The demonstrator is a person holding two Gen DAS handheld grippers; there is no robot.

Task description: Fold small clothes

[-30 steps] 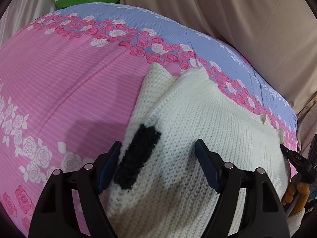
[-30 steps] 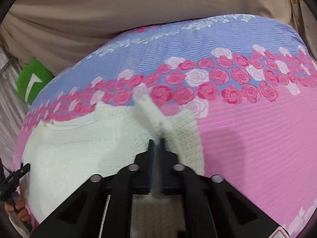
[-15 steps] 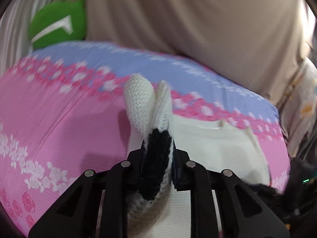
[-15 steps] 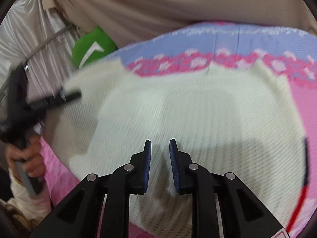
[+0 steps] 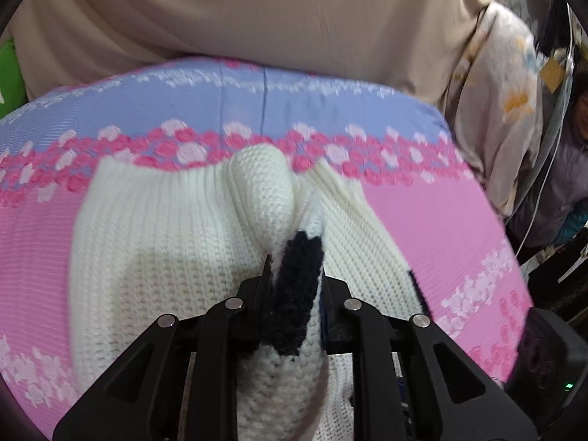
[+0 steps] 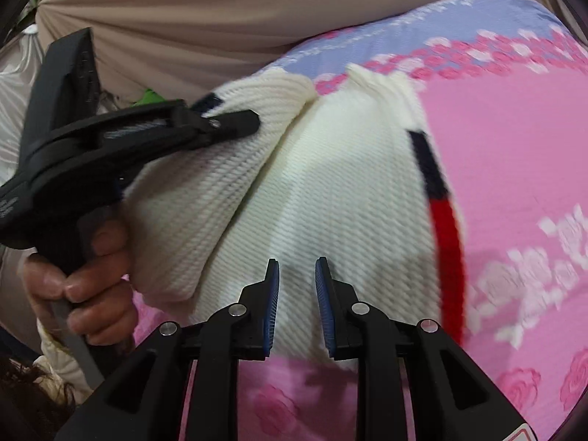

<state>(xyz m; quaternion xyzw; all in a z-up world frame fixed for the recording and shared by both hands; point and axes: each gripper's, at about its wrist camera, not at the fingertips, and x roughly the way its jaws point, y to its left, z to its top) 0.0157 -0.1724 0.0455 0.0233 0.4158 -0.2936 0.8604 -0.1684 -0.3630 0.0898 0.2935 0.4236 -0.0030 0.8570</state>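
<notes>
A small cream knit sweater [image 5: 154, 242] with black and red trim lies on the pink flowered bedspread [image 5: 433, 228]. My left gripper [image 5: 294, 275] is shut on a bunched fold of the sweater with a black patch [image 5: 297, 294] and holds it lifted over the garment. In the right wrist view the left gripper [image 6: 235, 125] pulls the sweater's left side [image 6: 205, 191] up and over. My right gripper [image 6: 296, 275] is open and empty, just above the sweater's near hem [image 6: 367, 242]. The black and red trim [image 6: 444, 228] runs down the right edge.
A beige curtain [image 5: 257, 11] hangs behind the bed. A flowered pillow or quilt [image 5: 507, 117] stands at the right. A green cushion [image 5: 7, 73] peeks in at the far left. A person [image 5: 577, 117] sits at the far right.
My left gripper closed on the sweater's black-patched edge and carried it up and across. My right gripper let go of the sweater and opened, drawing back to the near hem.
</notes>
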